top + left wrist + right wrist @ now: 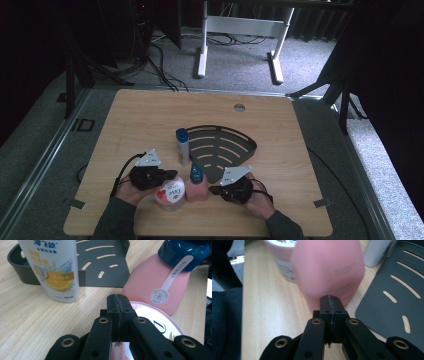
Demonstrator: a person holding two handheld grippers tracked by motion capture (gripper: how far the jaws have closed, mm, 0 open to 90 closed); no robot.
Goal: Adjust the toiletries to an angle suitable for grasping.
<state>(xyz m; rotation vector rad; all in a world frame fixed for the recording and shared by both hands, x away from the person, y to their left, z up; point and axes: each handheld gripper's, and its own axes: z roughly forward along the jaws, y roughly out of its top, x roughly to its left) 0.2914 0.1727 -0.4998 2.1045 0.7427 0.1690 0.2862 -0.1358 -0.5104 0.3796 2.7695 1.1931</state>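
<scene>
A: We're sitting with both jaws closed on nothing. Left gripper point(117, 302) is hovering over the Dove jar point(170, 192); right gripper point(329, 303) is nosing up to the pink bottle point(328, 267).

B: We should be opening wide before closing in, then squeezing the bottle's flat sides. Shelf tray point(240, 142) is lying just beyond.

A: We're not seeing whether the left tips are touching the lid, and the white bottle point(51, 267) is cut off at the top.

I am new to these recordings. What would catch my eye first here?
A pink bottle with a blue cap stands at the near edge of the wooden table, beside a round Dove jar. The left gripper and right gripper, both shut, flank them. Behind lies a dark slotted tray, a white bottle at its left corner.
</scene>
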